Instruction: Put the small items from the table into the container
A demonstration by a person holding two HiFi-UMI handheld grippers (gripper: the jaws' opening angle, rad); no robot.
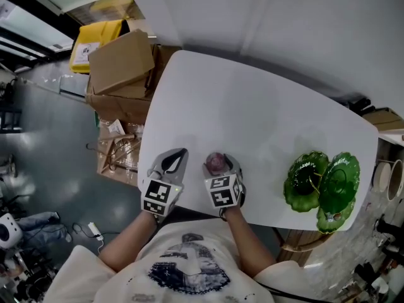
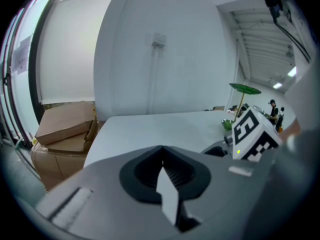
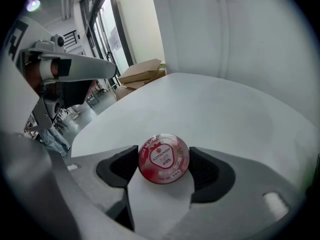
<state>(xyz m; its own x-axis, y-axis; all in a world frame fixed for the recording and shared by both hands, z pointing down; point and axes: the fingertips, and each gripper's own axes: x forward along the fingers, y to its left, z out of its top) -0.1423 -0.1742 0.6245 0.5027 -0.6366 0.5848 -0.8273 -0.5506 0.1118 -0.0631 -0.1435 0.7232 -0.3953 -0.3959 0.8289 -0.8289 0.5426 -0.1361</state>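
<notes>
Head view. White tabletop [image 1: 252,106], mostly bare. Both grippers sit at its near edge, side by side, left of the middle. The left gripper [image 1: 175,161] has its fingers pressed together, with nothing between them. The right gripper [image 1: 218,163] is just beside it, and a small round red cup [image 1: 216,162] sits between its tips. A green leaf-shaped dish [image 1: 303,182] of two lobes lies at the near right corner, well apart from the cup. Cardboard boxes [image 1: 120,62] stand on the floor off the far left corner.

Left gripper view. The dark pads [image 2: 175,171] meet in a closed V and are empty. The gripper points across the tabletop toward the far edge. The marker cube of the right gripper shows at the right of the frame. The boxes are at the left, beyond the tabletop edge.

Right gripper view. The cup has its red printed lid toward the camera. It sits squarely between the two dark pads [image 3: 125,166], and one pad touches each side of it: pinched. White tabletop lies behind and below the cup. Cannot tell whether its base rests on the surface or is just clear of it. The left gripper shows at the upper left of the frame, tips together.
</notes>
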